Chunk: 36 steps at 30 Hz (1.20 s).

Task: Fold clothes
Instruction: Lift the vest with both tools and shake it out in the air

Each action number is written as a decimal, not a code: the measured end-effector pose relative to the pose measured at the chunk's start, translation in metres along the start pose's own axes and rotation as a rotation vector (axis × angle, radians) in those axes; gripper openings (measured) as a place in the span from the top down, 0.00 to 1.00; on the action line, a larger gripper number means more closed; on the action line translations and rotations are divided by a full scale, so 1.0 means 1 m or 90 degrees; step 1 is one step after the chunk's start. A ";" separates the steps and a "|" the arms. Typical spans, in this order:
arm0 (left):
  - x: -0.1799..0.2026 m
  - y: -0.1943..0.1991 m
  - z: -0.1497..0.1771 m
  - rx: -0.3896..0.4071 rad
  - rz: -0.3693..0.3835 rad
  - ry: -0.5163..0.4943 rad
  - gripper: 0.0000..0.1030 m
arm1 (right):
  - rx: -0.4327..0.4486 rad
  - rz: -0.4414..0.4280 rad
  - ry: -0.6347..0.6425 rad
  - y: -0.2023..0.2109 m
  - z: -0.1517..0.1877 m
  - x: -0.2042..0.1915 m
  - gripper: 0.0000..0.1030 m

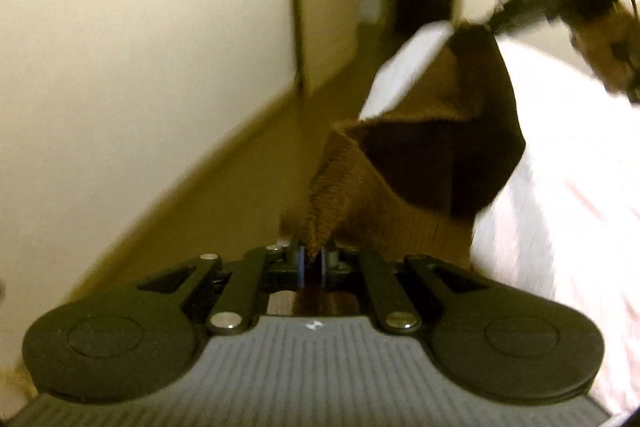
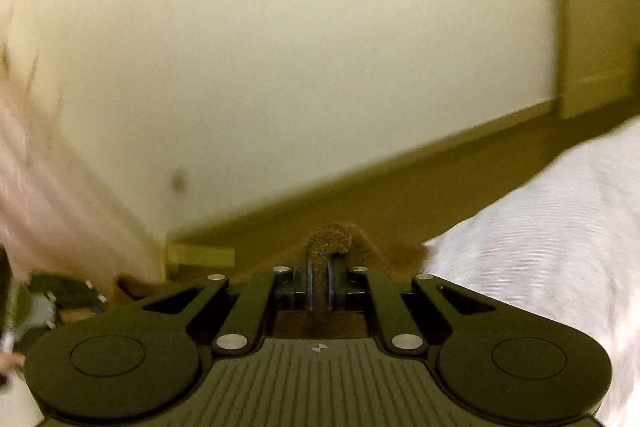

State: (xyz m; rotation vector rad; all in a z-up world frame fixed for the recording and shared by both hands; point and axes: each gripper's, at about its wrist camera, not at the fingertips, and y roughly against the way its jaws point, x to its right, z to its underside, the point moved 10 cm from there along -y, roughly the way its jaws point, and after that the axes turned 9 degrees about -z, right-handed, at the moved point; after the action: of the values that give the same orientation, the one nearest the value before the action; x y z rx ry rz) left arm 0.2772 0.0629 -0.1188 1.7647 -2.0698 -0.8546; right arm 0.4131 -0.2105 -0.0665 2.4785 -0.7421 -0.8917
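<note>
Cream walls and a tan floor (image 1: 256, 163) frame both blurred wrist views, with a white bed (image 1: 560, 187) to the right. 1 brown knitted garment (image 1: 400, 163) is in play, held by 2 grippers. Nearest, the left hand-held gripper (image 1: 313, 259) has its jaws nearly closed on a ribbed brown edge, which rises straight from between the fingers. From there the garment stretches up and away over the bed's edge to the right hand-held gripper (image 1: 486, 25), far at upper right. Seen from its own camera, the right hand-held gripper (image 2: 320, 287) pinches a bunched fold of the same brown knit. No readable writing shows.
</note>
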 end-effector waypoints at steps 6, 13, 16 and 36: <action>0.077 0.081 -0.086 0.149 0.046 -0.099 0.96 | 0.188 0.040 -0.053 0.185 0.021 -0.008 0.96; 0.220 0.191 -0.111 0.237 0.137 -0.208 0.96 | 0.331 0.122 -0.063 0.401 0.136 -0.044 0.96; 0.281 0.230 -0.114 0.258 0.182 -0.255 0.96 | 0.378 0.174 -0.086 0.482 0.190 -0.061 0.95; 0.547 0.424 -0.080 0.367 0.624 -0.487 0.96 | 0.599 0.647 -0.229 0.763 0.454 -0.303 0.95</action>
State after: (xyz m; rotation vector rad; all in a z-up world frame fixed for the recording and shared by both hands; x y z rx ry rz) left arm -0.1274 -0.4542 0.1151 0.2925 -3.4071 -0.6700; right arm -0.3529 -0.7073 0.1492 1.9843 -2.6848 -0.6128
